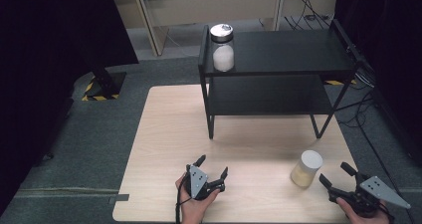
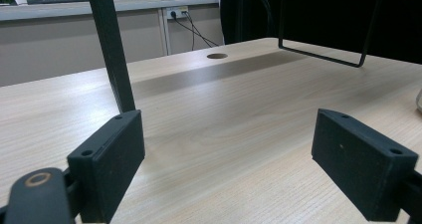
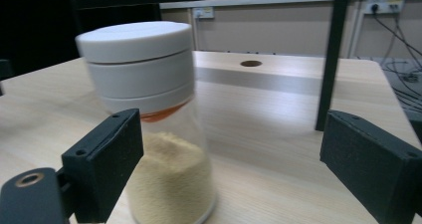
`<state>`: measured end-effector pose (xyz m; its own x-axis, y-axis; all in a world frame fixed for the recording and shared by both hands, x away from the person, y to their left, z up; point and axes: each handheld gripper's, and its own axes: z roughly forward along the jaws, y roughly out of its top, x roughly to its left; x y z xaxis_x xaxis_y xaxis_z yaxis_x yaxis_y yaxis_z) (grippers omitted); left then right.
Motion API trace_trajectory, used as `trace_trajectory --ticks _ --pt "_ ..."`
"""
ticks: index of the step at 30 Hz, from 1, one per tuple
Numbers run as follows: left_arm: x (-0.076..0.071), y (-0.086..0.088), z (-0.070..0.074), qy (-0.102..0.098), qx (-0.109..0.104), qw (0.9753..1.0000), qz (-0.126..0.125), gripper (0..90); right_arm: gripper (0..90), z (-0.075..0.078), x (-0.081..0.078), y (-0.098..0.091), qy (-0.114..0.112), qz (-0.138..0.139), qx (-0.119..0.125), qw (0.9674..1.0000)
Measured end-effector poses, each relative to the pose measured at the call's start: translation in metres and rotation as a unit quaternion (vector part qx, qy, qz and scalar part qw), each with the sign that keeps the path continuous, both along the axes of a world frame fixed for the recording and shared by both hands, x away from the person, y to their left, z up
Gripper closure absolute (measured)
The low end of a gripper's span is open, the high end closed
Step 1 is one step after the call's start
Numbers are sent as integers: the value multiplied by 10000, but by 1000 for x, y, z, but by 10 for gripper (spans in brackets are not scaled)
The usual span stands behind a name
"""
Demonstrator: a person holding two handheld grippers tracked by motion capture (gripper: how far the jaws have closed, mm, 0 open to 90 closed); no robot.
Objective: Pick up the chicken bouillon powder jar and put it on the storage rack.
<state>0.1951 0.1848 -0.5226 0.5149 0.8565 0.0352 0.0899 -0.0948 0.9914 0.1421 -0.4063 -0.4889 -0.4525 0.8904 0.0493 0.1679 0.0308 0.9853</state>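
A clear jar with a white lid (image 1: 306,168) holds yellowish powder and stands on the wooden table (image 1: 164,134) near its front right. My right gripper (image 1: 334,176) is open just right of it; in the right gripper view the jar (image 3: 154,129) stands in front of the left jaw, nothing pressing it. My left gripper (image 1: 213,167) rests open near the front middle of the table, and its view (image 2: 229,169) has only bare wood between the jaws. A second jar with a silver lid (image 1: 222,48), holding white powder, stands on the top left of the black shelf (image 1: 293,50).
The black two-level shelf stands on the back half of the table, its legs (image 2: 112,50) ahead of the left gripper. The table has a round cable hole (image 3: 250,63). Cables and wall sockets (image 3: 201,11) lie beyond. Grey floor surrounds the table.
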Motion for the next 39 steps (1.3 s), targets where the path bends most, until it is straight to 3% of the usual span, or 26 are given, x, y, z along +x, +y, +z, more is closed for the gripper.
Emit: trace_trajectory --ticks 12,16,25,32,39 --pt "0 1 0 4 -14 10000 -15 129 103 7 9 11 -22 623 -175 9979" --pt "0 1 0 -2 -11 10000 -16 129 121 9 17 18 -35 697 -232 9973" --pt "0 1 -1 -11 -17 10000 -14 129 222 10 31 36 -102 583 -335 9977" --pt "0 1 0 -9 -9 10000 -18 129 332 6 31 45 -235 431 -406 9980" --pt "0 1 0 -1 -17 10000 -16 129 342 8 30 48 -239 371 -463 9980"
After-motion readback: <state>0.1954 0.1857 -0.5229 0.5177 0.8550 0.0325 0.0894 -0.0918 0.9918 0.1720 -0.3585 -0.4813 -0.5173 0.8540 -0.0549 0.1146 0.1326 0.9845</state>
